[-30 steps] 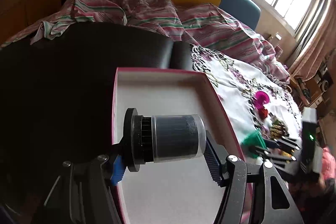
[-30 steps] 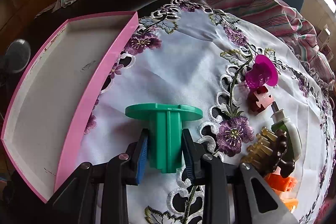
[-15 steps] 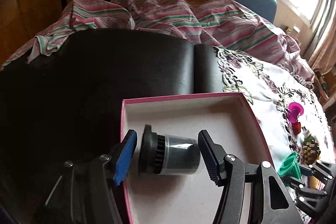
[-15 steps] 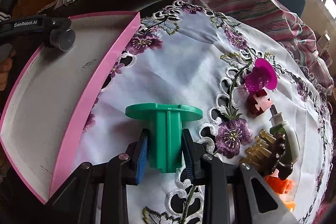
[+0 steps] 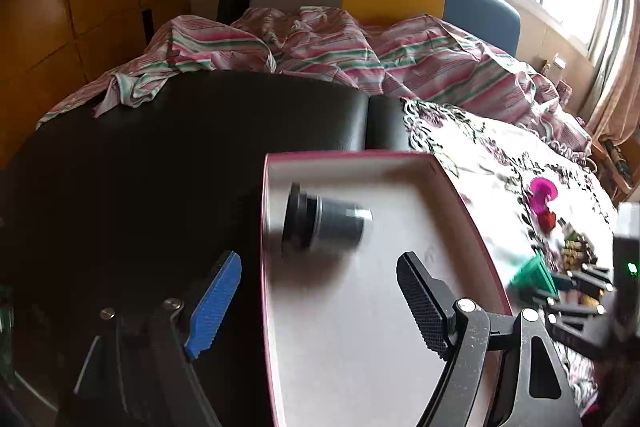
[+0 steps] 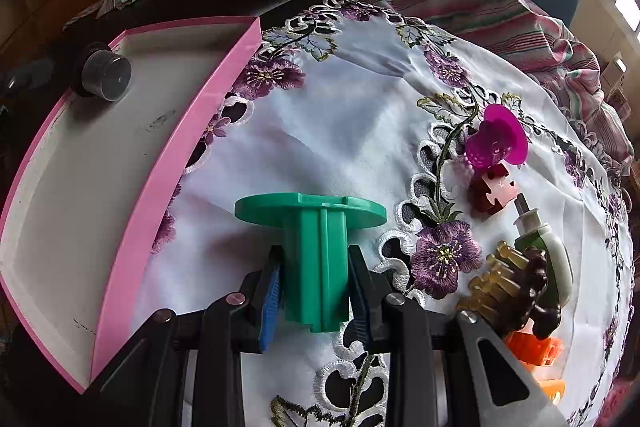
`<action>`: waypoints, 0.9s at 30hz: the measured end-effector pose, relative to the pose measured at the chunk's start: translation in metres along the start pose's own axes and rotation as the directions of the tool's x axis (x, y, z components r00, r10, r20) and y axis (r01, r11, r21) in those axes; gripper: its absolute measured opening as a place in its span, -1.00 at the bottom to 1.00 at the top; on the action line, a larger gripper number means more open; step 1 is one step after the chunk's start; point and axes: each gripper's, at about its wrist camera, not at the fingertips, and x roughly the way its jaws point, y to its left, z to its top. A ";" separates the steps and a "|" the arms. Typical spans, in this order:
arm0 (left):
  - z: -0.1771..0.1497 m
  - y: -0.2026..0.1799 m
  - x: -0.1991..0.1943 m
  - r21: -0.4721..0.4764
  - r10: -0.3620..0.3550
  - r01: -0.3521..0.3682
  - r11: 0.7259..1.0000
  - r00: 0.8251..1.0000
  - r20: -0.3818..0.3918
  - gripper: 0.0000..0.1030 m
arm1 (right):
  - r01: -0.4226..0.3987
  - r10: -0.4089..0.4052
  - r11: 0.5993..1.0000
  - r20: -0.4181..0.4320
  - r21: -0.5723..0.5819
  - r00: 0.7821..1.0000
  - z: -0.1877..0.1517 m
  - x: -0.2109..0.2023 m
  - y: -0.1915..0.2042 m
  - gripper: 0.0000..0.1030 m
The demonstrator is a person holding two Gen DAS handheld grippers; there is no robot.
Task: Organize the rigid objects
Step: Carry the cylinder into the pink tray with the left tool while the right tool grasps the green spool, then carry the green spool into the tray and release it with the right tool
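A dark cylindrical container with a black cap (image 5: 324,223) lies on its side inside the pink-rimmed white tray (image 5: 400,327); it also shows in the right wrist view (image 6: 106,75) near the tray's far corner (image 6: 192,115). My left gripper (image 5: 320,303) is open and empty, pulled back from the container, over the tray's left rim. My right gripper (image 6: 316,291) is shut on a green plastic spool (image 6: 314,247), held upright over the embroidered cloth, to the right of the tray.
On the white embroidered cloth (image 6: 360,99) to the right lie a magenta cap (image 6: 496,143), a red puzzle-shaped piece (image 6: 494,191), a small green-white bottle (image 6: 548,247), a brown hair claw (image 6: 516,287) and orange blocks (image 6: 536,347). A black surface (image 5: 140,187) lies left of the tray.
My left gripper opened, let go of the dark container in the tray and drew back from it. My right gripper with the green spool has stayed nearly still.
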 end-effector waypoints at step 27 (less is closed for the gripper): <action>-0.050 -0.009 -0.053 -0.011 0.044 -0.044 0.999 0.999 0.009 0.58 | 0.010 -0.010 1.000 0.005 -0.005 1.000 -0.002 0.001 0.000 -0.42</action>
